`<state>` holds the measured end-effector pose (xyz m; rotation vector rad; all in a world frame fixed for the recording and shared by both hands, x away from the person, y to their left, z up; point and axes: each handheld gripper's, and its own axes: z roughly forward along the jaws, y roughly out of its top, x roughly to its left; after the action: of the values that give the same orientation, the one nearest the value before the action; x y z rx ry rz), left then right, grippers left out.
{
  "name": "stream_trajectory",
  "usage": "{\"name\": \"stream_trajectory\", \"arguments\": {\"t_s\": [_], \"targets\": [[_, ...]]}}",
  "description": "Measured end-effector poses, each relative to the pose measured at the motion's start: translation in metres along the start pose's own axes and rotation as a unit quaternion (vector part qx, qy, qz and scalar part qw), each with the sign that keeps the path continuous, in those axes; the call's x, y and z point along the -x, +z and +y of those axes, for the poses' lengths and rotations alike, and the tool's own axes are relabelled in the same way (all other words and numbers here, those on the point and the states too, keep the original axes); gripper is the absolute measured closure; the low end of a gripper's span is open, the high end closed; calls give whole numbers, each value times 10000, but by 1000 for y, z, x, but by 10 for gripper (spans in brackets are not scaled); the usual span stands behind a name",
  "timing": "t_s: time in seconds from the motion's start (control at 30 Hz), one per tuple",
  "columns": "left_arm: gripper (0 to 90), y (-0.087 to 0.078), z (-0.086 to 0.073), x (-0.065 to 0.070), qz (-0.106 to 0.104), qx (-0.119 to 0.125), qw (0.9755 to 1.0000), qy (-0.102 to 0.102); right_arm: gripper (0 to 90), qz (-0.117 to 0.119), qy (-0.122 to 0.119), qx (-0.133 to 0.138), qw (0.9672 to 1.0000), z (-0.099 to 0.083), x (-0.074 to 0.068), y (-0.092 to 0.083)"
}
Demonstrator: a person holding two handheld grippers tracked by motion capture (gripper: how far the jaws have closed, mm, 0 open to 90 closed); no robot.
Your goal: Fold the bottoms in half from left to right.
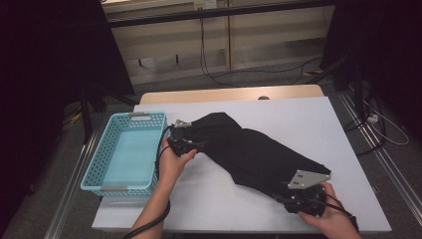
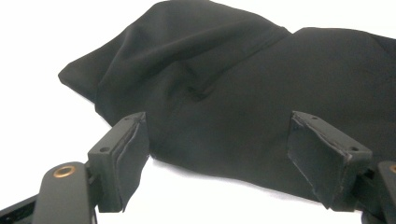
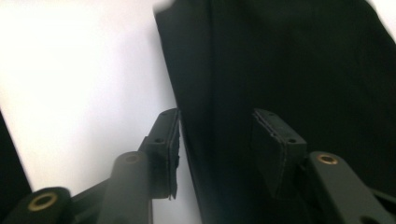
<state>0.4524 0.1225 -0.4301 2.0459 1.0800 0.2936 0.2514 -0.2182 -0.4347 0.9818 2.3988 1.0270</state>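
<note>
A black cloth (image 1: 254, 152) lies spread slantwise across the white table (image 1: 298, 114), from beside the basket down to the near right. My left gripper (image 1: 188, 138) sits at the cloth's upper left end. In the left gripper view its jaws (image 2: 219, 158) stand wide apart with the folded cloth (image 2: 233, 84) lying between and beyond them, pads clear of it. My right gripper (image 1: 292, 193), under its grey plate, is at the cloth's near right corner. In the right gripper view its jaws (image 3: 219, 149) are apart, straddling the cloth's edge (image 3: 289, 60) without pressing it.
A light blue mesh basket (image 1: 94, 159) stands at the table's left edge, close to my left hand. Bare white table shows near the front middle and at the far right. Cables lie on the floor beyond the table.
</note>
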Motion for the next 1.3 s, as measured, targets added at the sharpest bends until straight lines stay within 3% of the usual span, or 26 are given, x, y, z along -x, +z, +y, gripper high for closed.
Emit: {"name": "stream_trajectory", "arguments": {"t_s": [0.03, 0.13, 0.27, 0.3, 0.43, 0.53, 0.6, 0.63, 0.67, 0.7, 0.73, 0.93, 0.97, 1.0, 1.03, 1.07, 1.2, 1.23, 1.27, 1.3], "targets": [[214, 1, 0, 1, 25, 15, 10000, -6, 535, -13, -123, 132, 9998, 9, -7, 9], [212, -1, -1, 1, 17, 6, 10000, 1, 571, -21, -179, 364, 9992, 23, -16, 23], [211, -2, -1, 1, 1, 3, 10000, 18, 614, 109, -169, 369, 9991, 35, -22, 37], [211, -3, -1, 1, -5, 6, 10000, 11, 616, 205, -152, 356, 9990, 38, -24, 43], [210, -7, -4, -2, 19, 10, 10000, -54, 586, 199, -292, 78, 9993, 46, -28, 70], [210, -8, -6, -3, 27, -3, 10000, -64, 615, 50, -328, -61, 9994, 47, -26, 81], [210, -9, -7, -4, 39, 10, 10000, -91, 699, 240, -219, -23, 9995, 46, -23, 84], [210, -10, -7, -5, 49, 11, 9999, -87, 760, 232, -255, -25, 9994, 46, -23, 84], [210, -10, -7, -5, 55, 14, 9999, -86, 760, 232, -255, -25, 9994, 46, -23, 84], [210, -10, -7, -6, 48, 7, 10000, -81, 864, 199, -359, -13, 9992, 46, -25, 83], [210, -10, -7, -6, 55, 3, 10000, -82, 864, 199, -359, -13, 9992, 46, -25, 83], [210, -11, -6, -4, 41, 41, 10000, -67, 877, 821, -88, -35, 9966, 45, -35, 74], [210, -11, -6, -4, 46, 39, 10000, -58, 877, 821, -88, -35, 9966, 45, -35, 74], [210, -11, -6, -4, 40, 26, 10000, -58, 822, 919, -105, -82, 9957, 45, -38, 73], [210, -10, -7, -4, 39, 26, 10000, -57, 822, 919, -105, -82, 9957, 45, -38, 73], [210, -10, -7, -4, 39, 23, 10000, -49, 593, 915, 22, 42, 9958, 46, -36, 71], [210, -11, -7, -3, 30, 36, 10000, -55, 529, 805, 189, 280, 9962, 49, -20, 55], [210, -11, -7, -3, 16, 31, 10000, -51, 514, 634, 461, 425, 9960, 47, -1, 41], [210, -11, -7, -3, 10, 36, 10000, -35, 514, 422, 544, 424, 9967, 45, 9, 35], [210, -11, -7, -3, 7, 39, 10000, -33, 514, 422, 544, 424, 9967, 45, 9, 35]]}}
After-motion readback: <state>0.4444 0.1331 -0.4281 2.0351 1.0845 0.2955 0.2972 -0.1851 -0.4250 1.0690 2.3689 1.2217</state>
